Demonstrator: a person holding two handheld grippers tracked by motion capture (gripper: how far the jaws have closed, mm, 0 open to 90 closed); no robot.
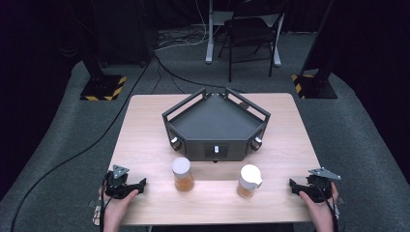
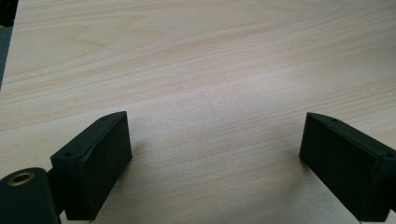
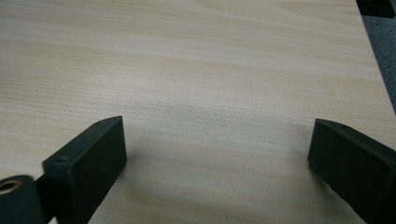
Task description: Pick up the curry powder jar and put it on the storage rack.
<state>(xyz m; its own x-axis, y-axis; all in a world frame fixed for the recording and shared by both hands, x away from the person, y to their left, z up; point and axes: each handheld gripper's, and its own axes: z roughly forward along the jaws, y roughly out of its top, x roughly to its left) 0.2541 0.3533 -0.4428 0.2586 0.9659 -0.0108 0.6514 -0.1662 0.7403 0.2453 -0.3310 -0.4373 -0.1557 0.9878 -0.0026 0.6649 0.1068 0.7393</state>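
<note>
Two jars of amber liquid stand in the lower middle of the high view, well apart from each other: a white-capped jar (image 1: 183, 174) left of centre and a jar with a white spouted lid (image 1: 249, 181) right of centre. Both are upright on the light wooden table (image 1: 145, 125), just below the dark five-sided tray (image 1: 216, 126) (it has knobs along its front wall). The left gripper (image 1: 141, 185) rests at the lower left of the frame, beside the white-capped jar but apart from it, jaws spread wide with only bare wood between them. The right gripper (image 1: 293, 185) sits at the lower right, likewise wide and holding nothing.
</note>
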